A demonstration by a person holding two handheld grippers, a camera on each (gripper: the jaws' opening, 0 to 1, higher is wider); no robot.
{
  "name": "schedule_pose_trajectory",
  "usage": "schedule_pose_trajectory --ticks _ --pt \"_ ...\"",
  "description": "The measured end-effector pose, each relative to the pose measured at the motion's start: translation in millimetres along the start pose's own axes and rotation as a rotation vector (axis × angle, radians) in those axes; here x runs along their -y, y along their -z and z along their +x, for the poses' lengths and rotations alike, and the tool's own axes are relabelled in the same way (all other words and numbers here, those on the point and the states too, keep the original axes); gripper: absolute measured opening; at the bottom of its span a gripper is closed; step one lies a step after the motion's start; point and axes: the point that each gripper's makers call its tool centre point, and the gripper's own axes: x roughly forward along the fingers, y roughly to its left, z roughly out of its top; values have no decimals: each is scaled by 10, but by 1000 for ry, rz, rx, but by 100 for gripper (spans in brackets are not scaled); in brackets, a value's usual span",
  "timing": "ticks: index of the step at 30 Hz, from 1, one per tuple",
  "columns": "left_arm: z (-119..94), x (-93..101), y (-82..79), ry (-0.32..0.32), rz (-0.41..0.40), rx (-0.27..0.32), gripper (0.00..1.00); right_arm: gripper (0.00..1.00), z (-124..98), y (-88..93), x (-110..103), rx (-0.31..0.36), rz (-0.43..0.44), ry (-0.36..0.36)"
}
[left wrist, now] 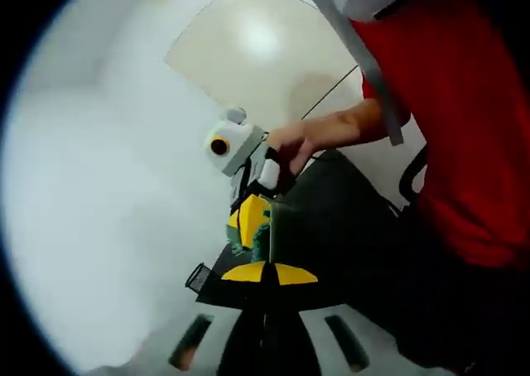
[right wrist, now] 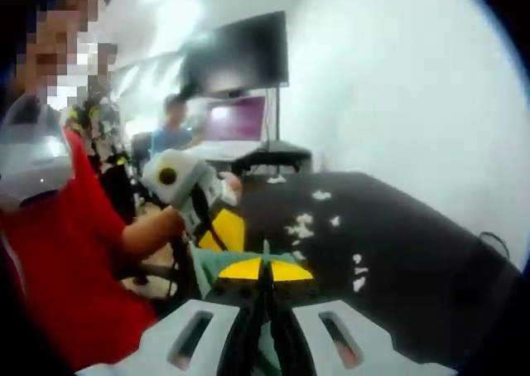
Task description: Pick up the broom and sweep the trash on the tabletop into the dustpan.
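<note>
Nearest in the right gripper view, the right gripper point(right wrist: 265, 286) has its two yellow-tipped jaws pressed together; whether they clamp anything I cannot tell. Past them the dark tabletop point(right wrist: 414, 243) carries about eight white paper scraps point(right wrist: 301, 226), scattered toward its far side. The left gripper point(left wrist: 265, 273) shows its jaws likewise together. The yellow-and-green dustpan point(left wrist: 251, 221) stands roughly upright just beyond.

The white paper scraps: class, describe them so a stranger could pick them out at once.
In the right gripper view, find the black tabletop beside the white wall. Scattered across it lie small torn white paper scraps, the sole pale specks on that dark surface.
</note>
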Motion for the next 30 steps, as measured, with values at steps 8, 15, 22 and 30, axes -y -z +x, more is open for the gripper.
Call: schedule_pose_trajectory --ticks 8,15,22,30 --pt "-10 24 1 10 31 -28 0 3 9 -42 89 3 -39 59" --pt "-16 56 29 21 48 -61 0 3 35 -78 177 5 -69 121" --pt "-25 84 47 31 47 -78 0 3 -51 -178 304 25 -88 168" --pt "-21 152 68 59 12 -64 0 3 -278 -313 540 144 36 254"
